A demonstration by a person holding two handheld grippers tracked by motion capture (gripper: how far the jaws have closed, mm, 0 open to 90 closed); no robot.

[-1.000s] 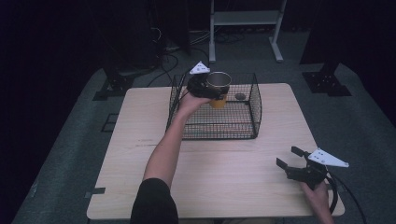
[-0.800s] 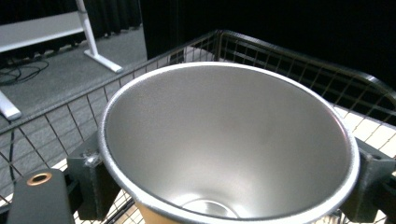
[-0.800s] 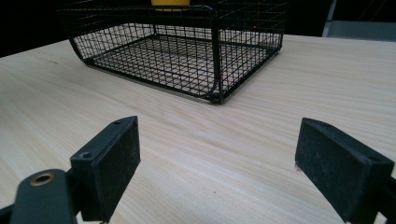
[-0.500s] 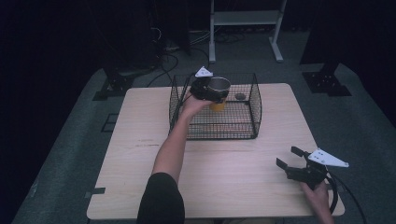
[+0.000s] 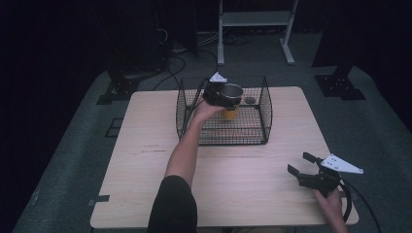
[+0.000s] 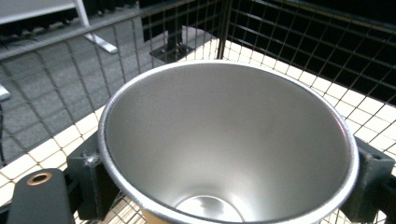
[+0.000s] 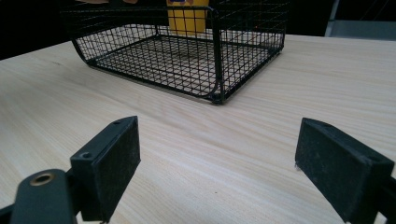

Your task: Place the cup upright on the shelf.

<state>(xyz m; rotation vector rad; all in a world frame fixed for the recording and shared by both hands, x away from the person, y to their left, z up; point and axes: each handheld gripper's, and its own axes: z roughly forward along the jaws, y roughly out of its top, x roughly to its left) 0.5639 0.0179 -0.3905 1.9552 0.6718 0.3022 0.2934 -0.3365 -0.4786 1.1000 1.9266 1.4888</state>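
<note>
A pale wood worktop (image 5: pixel 145 160) with rounded corners stands on a grey carpeted floor (image 5: pixel 63 160) in a dim room. Beyond its far edge are a white metal frame (image 5: pixel 255 19), dark stands and loose cables.

A black wire basket (image 5: pixel 265 116) sits on the far middle of the worktop, open at the top. The person's left arm reaches forward over the worktop into it, and the left gripper (image 5: pixel 219 95) is above the basket's floor, near its left wall. The gripper is closed on a metal cup (image 5: pixel 232 91), one black pad pressed to each side just below the rim. In the left gripper view the cup (image 6: pixel 229 140) opens toward the camera, showing a brushed silver inside and a small round bottom. Its long axis seems roughly upright, mouth up, perhaps leaning a little; the high view is too small to be sure. A yellow band of the cup shows below the gripper. Whether the cup's base touches the basket floor cannot be told. A small dark round thing (image 5: pixel 249 100) lies on the basket floor just right of the cup.

The right gripper (image 5: pixel 305 171) rests low over the near right corner of the worktop, well apart from the basket. Its jaws are spread wide with nothing between them. In the right gripper view the basket (image 7: pixel 219 70) lies ahead of the pads (image 7: pixel 112 158).
</note>
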